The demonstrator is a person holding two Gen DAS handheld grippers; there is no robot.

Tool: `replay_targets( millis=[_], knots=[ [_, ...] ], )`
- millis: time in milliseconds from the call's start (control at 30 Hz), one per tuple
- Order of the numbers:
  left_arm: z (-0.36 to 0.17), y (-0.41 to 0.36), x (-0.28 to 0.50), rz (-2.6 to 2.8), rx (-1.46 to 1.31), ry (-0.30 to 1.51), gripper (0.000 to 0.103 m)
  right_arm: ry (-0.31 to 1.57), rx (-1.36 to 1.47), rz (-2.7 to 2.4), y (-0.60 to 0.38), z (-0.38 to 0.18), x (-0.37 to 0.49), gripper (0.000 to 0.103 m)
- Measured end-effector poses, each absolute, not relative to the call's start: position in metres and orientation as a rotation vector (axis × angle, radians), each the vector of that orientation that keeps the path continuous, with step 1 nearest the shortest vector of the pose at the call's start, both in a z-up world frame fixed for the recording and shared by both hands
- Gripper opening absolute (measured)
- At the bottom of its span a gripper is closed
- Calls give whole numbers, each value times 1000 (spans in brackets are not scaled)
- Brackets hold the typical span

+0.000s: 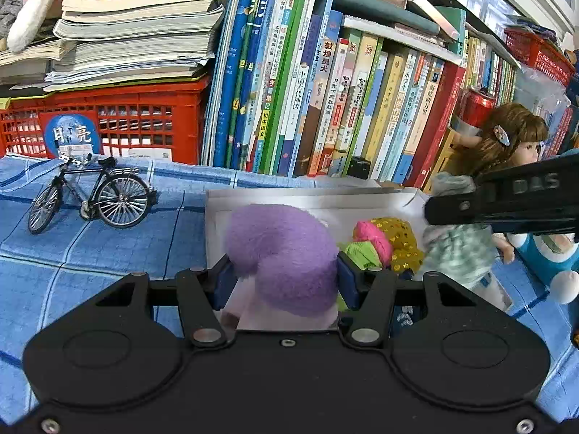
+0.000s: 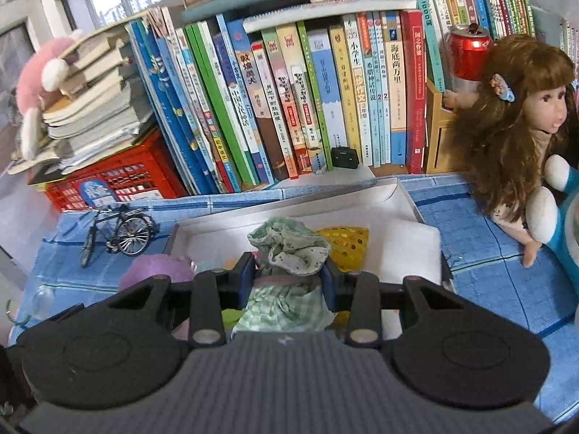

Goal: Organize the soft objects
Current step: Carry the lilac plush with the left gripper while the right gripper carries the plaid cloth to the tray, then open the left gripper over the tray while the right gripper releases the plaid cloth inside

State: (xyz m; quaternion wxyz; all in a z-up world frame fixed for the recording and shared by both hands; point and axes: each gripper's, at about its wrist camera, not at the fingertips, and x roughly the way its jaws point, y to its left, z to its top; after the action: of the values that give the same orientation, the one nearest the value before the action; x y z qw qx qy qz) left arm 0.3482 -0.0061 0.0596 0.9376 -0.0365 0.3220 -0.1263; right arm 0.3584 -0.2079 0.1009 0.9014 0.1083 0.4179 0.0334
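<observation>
My left gripper (image 1: 286, 278) is shut on a purple plush toy (image 1: 286, 253), held over the near left part of a white box (image 1: 289, 195). In the box lies a small doll with a pink, green and gold sequin outfit (image 1: 387, 242). My right gripper (image 2: 288, 276) is shut on a doll in green-and-white checked cloth (image 2: 289, 249), held above the same white box (image 2: 398, 242) with the gold sequin piece (image 2: 347, 246) behind it. The right gripper's black body (image 1: 506, 199) shows at the right of the left wrist view, the green-clothed doll (image 1: 459, 246) hanging under it.
A row of upright books (image 1: 325, 101) lines the back. A red crate (image 1: 108, 123) under stacked books stands at left, a model bicycle (image 1: 94, 195) in front of it. A brown-haired doll (image 2: 521, 123), a blue-and-white plush (image 2: 557, 213) and a red can (image 2: 468, 54) are at right.
</observation>
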Motion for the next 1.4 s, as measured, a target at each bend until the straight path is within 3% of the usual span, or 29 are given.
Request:
replay_targets(
  millis=[433, 600, 767, 1400],
  knots=[
    [44, -17, 359, -286, -32, 657, 56, 925, 334, 16, -208, 67, 378, 46],
    [43, -17, 360, -279, -31, 655, 60, 918, 359, 9, -212, 65, 377, 63],
    [48, -14, 354, -270, -41, 645, 80, 881, 389, 14, -219, 72, 371, 81],
    [107, -3, 277, -276, -71, 566, 93, 731, 233, 74, -218, 137, 300, 97]
  ],
)
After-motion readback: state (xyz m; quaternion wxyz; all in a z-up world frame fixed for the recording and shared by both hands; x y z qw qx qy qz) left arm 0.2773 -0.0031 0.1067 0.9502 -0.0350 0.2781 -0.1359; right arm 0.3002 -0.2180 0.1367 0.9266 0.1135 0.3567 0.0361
